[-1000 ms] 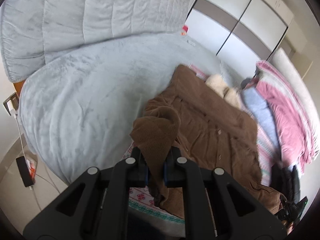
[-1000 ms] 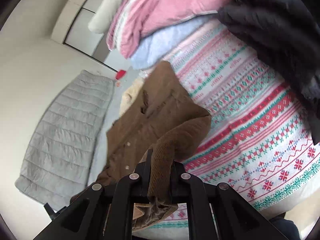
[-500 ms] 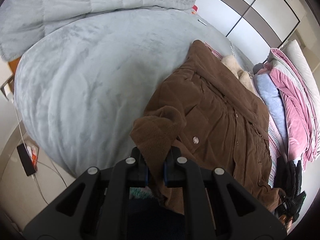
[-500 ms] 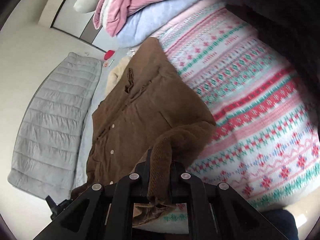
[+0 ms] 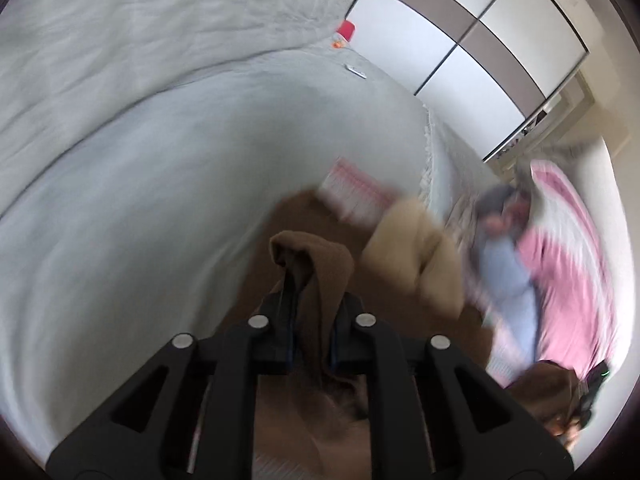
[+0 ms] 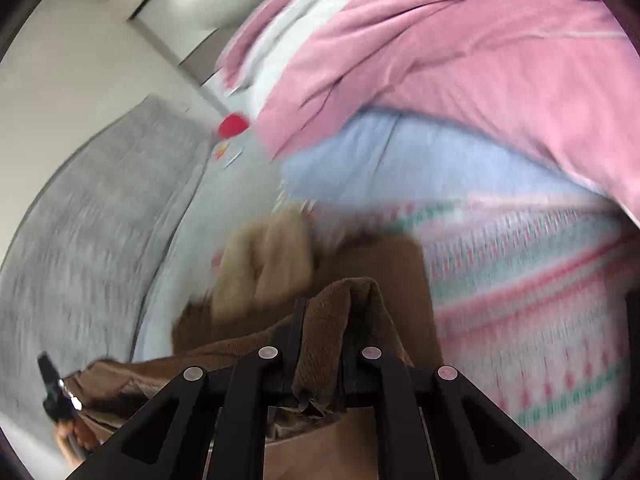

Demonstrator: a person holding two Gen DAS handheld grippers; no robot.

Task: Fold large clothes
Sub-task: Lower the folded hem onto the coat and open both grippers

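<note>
A brown corduroy coat (image 5: 308, 216) with a cream fleece collar (image 5: 412, 256) lies on the bed, and both views are blurred by motion. My left gripper (image 5: 316, 304) has a fold of the brown coat between its fingers; its jaws are opening, though the fabric still sits pinched there. My right gripper (image 6: 324, 320) is shut on another fold of the coat (image 6: 380, 264), lifted close to the cream collar (image 6: 264, 264). The stretch of coat between the two grips hangs below the fingers, mostly hidden.
A grey fleece blanket (image 5: 140, 220) covers the bed, with a quilted grey duvet (image 5: 120, 20) behind. A pink blanket (image 6: 440, 60) and a pale blue one (image 6: 400, 168) are piled beside a patterned spread (image 6: 540, 280). Wardrobe doors (image 5: 460, 40) stand beyond.
Both grippers have swept the coat's lower edge up and forward toward the collar, doubling the coat over itself. The collar and the blanket pile now loom much closer.
</note>
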